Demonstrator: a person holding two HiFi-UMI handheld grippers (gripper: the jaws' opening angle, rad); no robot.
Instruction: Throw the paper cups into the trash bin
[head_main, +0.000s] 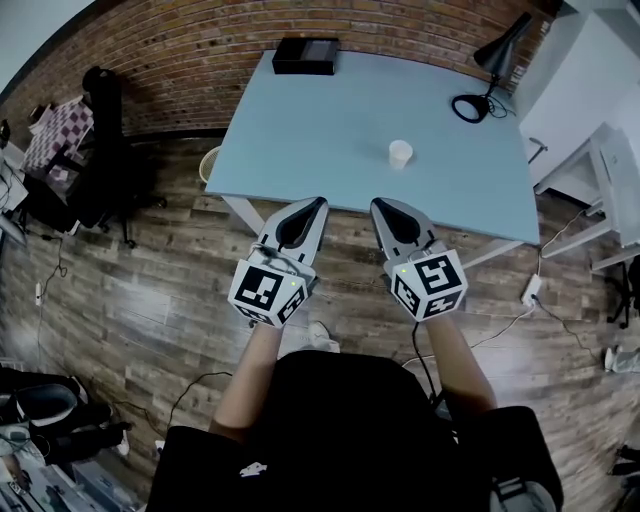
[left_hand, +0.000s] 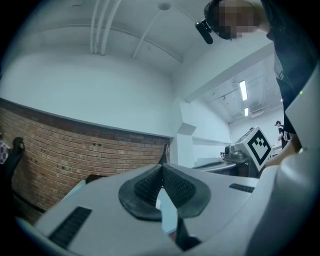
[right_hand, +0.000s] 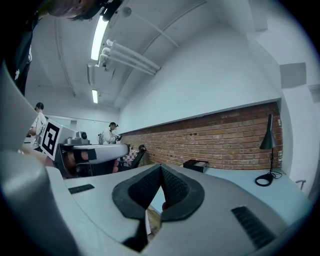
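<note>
**Both grippers shut and empty, short of the cup**

The left gripper (head_main: 316, 206) and the right gripper (head_main: 380, 206) are held side by side, pointing roughly level at the near edge of the table (head_main: 300, 130). Each one's own view shows its ribbed pads pressed together at the tips with nothing between them.

The single paper cup (head_main: 400, 154) stands upright on the table, right of the middle and well apart from both grippers, with the right one closer to it. A black box (head_main: 305, 55) sits at the far edge and a desk lamp (head_main: 492, 75) at the far right corner, both clear of the cup. What looks like the bin (head_main: 208, 165) stands on the floor at the table's left edge, partly tucked under it.

The main risk is arriving with the jaws not spread: a closed tip would likely push the light cup over or send it rolling. Too hard a squeeze could crumple it. With the bin half covered by the tabletop, a loose throw may hit the edge and miss.
</note>
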